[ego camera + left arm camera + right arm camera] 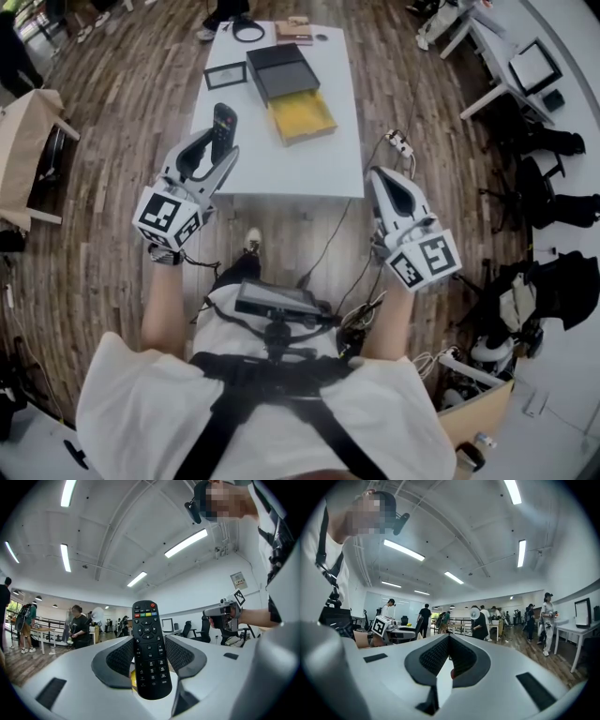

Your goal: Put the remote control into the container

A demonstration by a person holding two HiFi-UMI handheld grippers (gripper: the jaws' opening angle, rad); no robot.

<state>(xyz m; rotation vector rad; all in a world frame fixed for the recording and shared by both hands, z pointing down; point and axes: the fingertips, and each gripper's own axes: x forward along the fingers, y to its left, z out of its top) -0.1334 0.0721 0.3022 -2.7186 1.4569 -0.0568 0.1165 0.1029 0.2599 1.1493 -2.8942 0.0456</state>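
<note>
Holding the remote control point(148, 644) tight in my left gripper point(218, 150), I'd move slowly over the yellow container point(302, 117); my right gripper point(449, 644) is closed, empty.

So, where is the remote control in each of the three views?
Head view: upper left, the remote control stands up from the left claw, over the white table's left side.
Left gripper view: centre, clamped between the jaws.
Right gripper view: not in it.
Shared landmark: the left claw's marker cube, left in the head view, left of centre in the right gripper view.
</note>
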